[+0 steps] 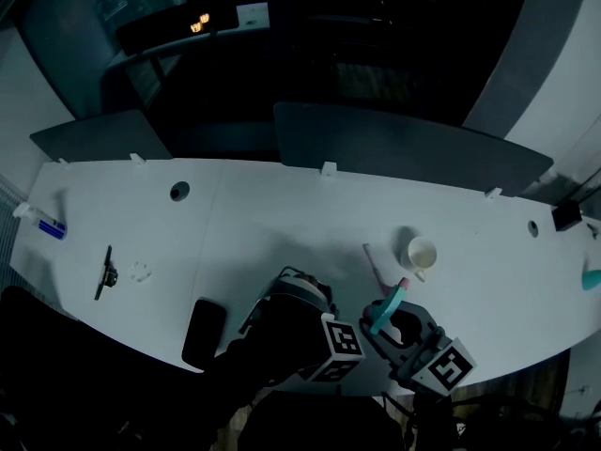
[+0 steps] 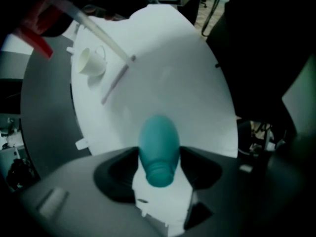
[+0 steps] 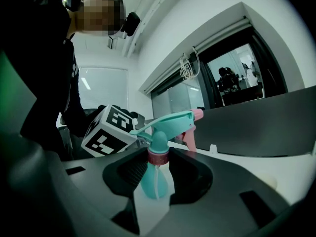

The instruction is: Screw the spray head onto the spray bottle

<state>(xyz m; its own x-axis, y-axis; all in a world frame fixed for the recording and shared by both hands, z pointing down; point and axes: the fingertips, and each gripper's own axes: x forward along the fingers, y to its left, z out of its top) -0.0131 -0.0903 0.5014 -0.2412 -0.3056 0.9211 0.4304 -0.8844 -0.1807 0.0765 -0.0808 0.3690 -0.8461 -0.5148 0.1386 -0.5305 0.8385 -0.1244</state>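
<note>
My left gripper (image 2: pixel 160 168) is shut on the teal spray bottle (image 2: pixel 159 142), whose neck points back at the camera. My right gripper (image 3: pixel 159 171) is shut on the teal spray head (image 3: pixel 165 125) at its pink collar, trigger pointing right. The head's clear dip tube (image 2: pixel 98 31) slants across the upper left of the left gripper view, its tip apart from the bottle. In the head view both grippers are at the table's front edge, left gripper (image 1: pixel 299 294) beside right gripper (image 1: pixel 399 329), with the spray head (image 1: pixel 387 310) tilted up between them.
A white cup (image 1: pixel 420 253) stands just beyond the grippers, with a thin straw (image 1: pixel 374 263) lying beside it. A black phone (image 1: pixel 204 333) lies at the front edge on the left, and a small black tool (image 1: pixel 105 272) further left. Dark partition panels (image 1: pixel 404 148) line the table's back.
</note>
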